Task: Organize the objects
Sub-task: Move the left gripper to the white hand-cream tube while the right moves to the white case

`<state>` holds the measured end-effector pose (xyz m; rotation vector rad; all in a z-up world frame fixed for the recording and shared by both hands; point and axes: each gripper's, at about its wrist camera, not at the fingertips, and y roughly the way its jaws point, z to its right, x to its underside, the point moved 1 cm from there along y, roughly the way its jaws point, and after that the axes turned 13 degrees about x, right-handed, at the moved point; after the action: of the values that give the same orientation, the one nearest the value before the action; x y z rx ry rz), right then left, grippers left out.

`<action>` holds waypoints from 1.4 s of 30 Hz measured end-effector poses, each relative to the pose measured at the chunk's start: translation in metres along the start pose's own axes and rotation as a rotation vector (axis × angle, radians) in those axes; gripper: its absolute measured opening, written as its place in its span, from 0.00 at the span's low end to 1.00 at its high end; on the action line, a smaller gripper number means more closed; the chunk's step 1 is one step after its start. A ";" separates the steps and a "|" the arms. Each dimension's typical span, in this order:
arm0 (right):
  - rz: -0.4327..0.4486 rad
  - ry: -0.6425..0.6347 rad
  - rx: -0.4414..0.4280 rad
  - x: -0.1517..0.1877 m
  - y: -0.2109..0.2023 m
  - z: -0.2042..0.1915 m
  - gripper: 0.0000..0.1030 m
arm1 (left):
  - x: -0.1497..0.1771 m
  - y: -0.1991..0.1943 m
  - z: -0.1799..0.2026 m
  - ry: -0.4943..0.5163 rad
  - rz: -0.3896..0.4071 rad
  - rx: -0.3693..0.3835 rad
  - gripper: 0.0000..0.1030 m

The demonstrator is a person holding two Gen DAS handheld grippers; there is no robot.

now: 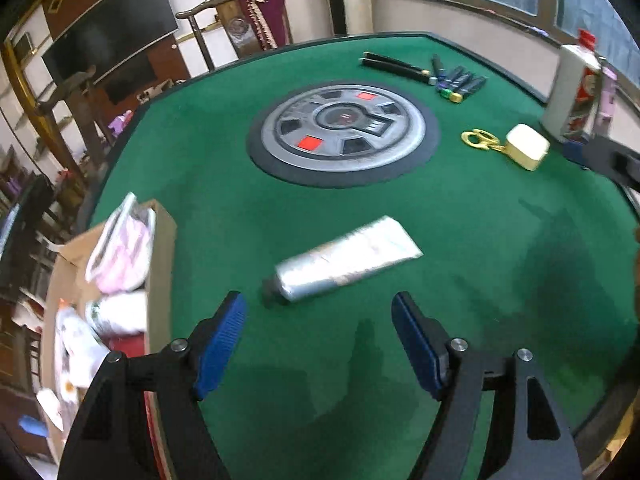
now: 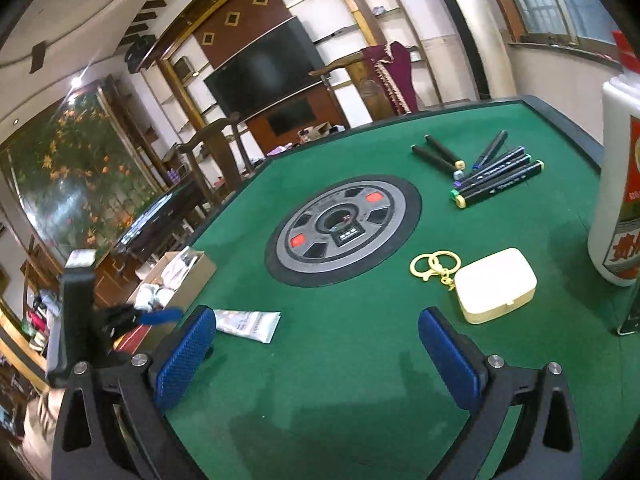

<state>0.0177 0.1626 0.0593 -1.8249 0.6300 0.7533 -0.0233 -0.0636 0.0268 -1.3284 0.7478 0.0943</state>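
Observation:
A silver tube with a dark cap lies flat on the green felt, just ahead of my left gripper, which stands open and empty. The same silver tube shows at the left in the right wrist view. My right gripper is wide open with nothing between its blue pads. A cream case with a gold keyring lies ahead and right of it. The cream case also appears far right in the left wrist view. Several black markers lie farther back.
A cardboard box holding white and pink packets stands at the table's left edge. A grey round hub sits in the table's middle. A tall white bottle stands at the right edge. Chairs and shelves ring the table.

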 end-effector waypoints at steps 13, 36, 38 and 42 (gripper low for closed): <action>-0.014 0.053 0.005 0.001 0.002 0.010 1.00 | -0.017 0.024 -0.006 0.055 -0.016 0.009 0.72; -0.027 0.084 0.030 0.000 0.003 0.021 1.00 | -0.008 0.040 0.013 0.051 -0.075 0.174 0.44; -0.030 0.093 0.031 0.000 0.003 0.023 1.00 | -0.006 0.038 0.019 0.065 -0.077 0.151 0.44; -0.036 0.106 0.031 0.000 0.004 0.026 1.00 | -0.007 0.041 0.012 0.029 -0.063 0.105 0.77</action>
<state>0.0095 0.1858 0.0501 -1.8519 0.6716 0.6231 -0.0428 -0.0397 -0.0033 -1.2540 0.7252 -0.0152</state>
